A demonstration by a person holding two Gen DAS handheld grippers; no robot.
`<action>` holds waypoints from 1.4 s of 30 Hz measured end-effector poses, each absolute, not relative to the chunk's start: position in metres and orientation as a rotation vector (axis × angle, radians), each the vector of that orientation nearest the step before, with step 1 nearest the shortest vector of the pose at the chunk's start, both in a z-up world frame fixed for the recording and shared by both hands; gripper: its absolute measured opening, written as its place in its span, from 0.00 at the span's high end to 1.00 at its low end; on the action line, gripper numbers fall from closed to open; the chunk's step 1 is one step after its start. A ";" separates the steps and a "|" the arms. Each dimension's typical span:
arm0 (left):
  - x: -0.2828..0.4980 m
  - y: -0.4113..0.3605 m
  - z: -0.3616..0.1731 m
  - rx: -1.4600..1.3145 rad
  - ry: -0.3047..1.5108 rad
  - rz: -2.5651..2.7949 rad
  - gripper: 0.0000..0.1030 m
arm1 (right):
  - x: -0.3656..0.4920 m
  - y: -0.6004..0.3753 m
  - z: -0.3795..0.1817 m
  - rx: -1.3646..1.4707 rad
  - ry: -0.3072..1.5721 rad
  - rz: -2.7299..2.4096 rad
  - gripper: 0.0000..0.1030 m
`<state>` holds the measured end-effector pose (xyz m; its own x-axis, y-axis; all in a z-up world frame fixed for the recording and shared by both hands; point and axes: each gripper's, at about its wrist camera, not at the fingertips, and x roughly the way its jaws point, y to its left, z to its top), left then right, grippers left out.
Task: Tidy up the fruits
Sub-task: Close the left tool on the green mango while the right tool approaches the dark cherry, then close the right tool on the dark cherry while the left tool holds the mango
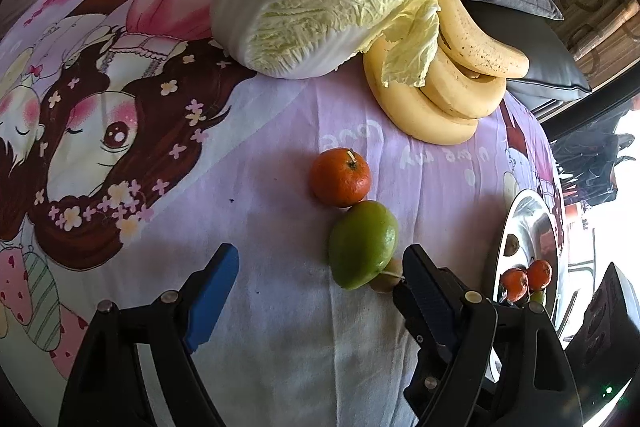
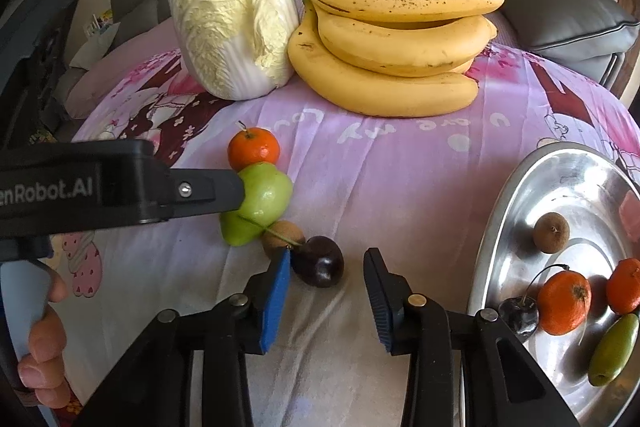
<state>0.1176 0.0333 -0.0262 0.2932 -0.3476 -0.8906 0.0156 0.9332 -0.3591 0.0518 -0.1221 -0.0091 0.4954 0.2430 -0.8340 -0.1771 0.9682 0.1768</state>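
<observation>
A dark cherry (image 2: 320, 261) lies on the cloth-covered counter (image 2: 400, 187), just off the right gripper (image 2: 326, 297), its stem running to the left past a brown fruit (image 2: 282, 233). The gripper's fingers (image 2: 276, 303) stand apart, none pressing on the cherry. Left of the brown fruit lies a green fruit (image 2: 264, 199), touching a tangerine (image 2: 253, 147) on its far side. The left gripper (image 1: 316, 291) hovers beside the green fruit, fingers wide apart, nothing between them. At the right a steel plate (image 2: 520, 195) holds two tangerines, a cherry, a small brown fruit and a green oval fruit. At the far side rest a banana bunch (image 2: 400, 39) and, to its left, a napa cabbage (image 2: 230, 11).
</observation>
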 end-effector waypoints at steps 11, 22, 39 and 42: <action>0.130 0.013 -0.037 -0.330 1.279 -0.314 0.36 | 0.051 -0.121 -0.009 0.097 1.024 0.288 0.65; 0.131 0.003 -0.039 -0.300 1.265 -0.332 0.57 | 0.052 -0.122 -0.012 0.119 1.037 0.312 0.65; 0.121 0.025 -0.038 -0.339 1.277 -0.292 0.57 | 0.052 -0.122 -0.014 0.118 1.049 0.318 0.68; 0.121 0.025 -0.038 -0.338 1.278 -0.291 0.57 | 0.052 -0.123 -0.014 0.125 1.053 0.313 0.71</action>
<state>0.1207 0.0249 -0.0376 0.2644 -0.3944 -0.8801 0.0248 0.9150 -0.4026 0.0519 -0.1232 -0.0145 0.4558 0.3120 -0.8336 -0.1934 0.9489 0.2494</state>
